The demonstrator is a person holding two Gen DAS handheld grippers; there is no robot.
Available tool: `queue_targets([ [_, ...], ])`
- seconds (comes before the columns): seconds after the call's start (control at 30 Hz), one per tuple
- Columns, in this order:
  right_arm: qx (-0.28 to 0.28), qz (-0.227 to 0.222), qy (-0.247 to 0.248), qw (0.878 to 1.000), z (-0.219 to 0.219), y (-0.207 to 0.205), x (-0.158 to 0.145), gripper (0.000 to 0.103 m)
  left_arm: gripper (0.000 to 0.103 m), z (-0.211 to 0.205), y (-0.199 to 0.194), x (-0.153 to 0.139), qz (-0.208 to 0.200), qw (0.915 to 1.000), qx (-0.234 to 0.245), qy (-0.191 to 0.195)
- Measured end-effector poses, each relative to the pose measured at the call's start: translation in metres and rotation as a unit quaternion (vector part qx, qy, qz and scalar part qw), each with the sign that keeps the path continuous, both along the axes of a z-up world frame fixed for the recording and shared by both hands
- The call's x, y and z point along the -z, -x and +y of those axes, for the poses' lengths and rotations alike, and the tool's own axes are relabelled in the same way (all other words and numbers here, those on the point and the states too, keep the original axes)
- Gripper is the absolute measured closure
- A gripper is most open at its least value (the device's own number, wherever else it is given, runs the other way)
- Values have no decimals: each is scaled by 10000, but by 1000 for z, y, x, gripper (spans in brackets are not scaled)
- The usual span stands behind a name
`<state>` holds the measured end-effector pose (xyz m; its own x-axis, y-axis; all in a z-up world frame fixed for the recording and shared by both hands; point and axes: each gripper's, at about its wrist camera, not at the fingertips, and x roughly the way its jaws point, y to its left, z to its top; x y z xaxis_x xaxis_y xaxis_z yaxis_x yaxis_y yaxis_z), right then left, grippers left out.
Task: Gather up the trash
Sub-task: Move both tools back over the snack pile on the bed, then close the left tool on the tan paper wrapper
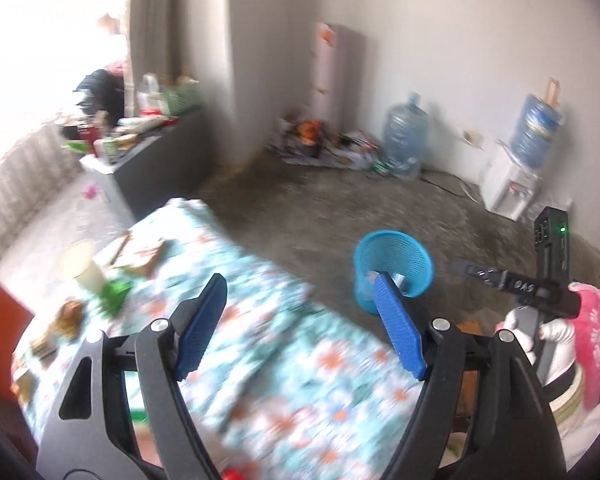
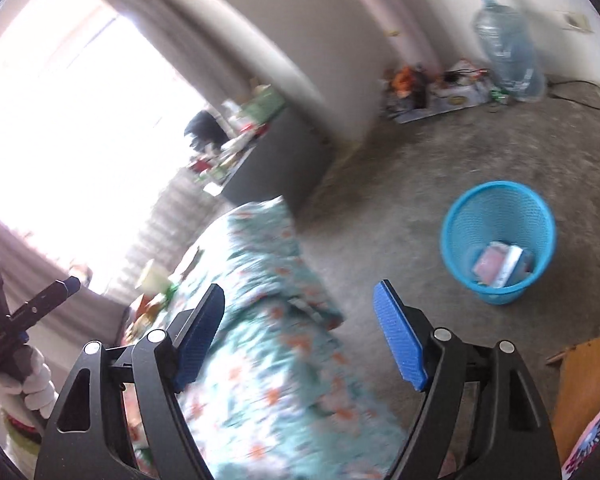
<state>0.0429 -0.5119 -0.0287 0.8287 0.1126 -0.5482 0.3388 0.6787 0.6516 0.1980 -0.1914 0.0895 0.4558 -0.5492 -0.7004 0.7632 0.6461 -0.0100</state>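
A blue mesh bin (image 2: 498,240) stands on the concrete floor, holding pink and silver wrappers (image 2: 500,266); it also shows in the left wrist view (image 1: 392,268). A table with a floral cloth (image 1: 260,340) carries trash at its far left: a paper cup (image 1: 82,266), a green wrapper (image 1: 114,294), a flat box (image 1: 140,256) and brown scraps (image 1: 66,318). My left gripper (image 1: 300,322) is open and empty above the cloth. My right gripper (image 2: 298,330) is open and empty above the table's edge, left of the bin.
A grey cabinet (image 1: 160,160) with clutter stands by the window. Water jugs (image 1: 406,136) and a dispenser (image 1: 512,184) line the far wall, with floor clutter (image 1: 324,140). A wooden piece (image 2: 580,384) lies at the right.
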Motion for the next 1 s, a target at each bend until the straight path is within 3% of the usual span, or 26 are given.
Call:
queue_targets([
  [0.2,-788,-85,-95,9968,47,-23,-13,28,30,90,7,-19,-78,9968,-776,167],
  [0.37,-1281,38,-120,9917,85,-45,-13,28,30,150,8,-12,91,9919,-1235,268],
  [0.63,-1862,162,-250,9821,128,-65,-7,28,30,198,29,21,125,9921,-1218,271],
  [0.8,-2073,275,-352,9773,143,-75,-2,28,31,191,37,53,-185,9910,-1294,-279],
  [1.0,-2344,361,-348,9708,169,-87,0,28,50,187,26,87,-364,9831,-1526,-941],
])
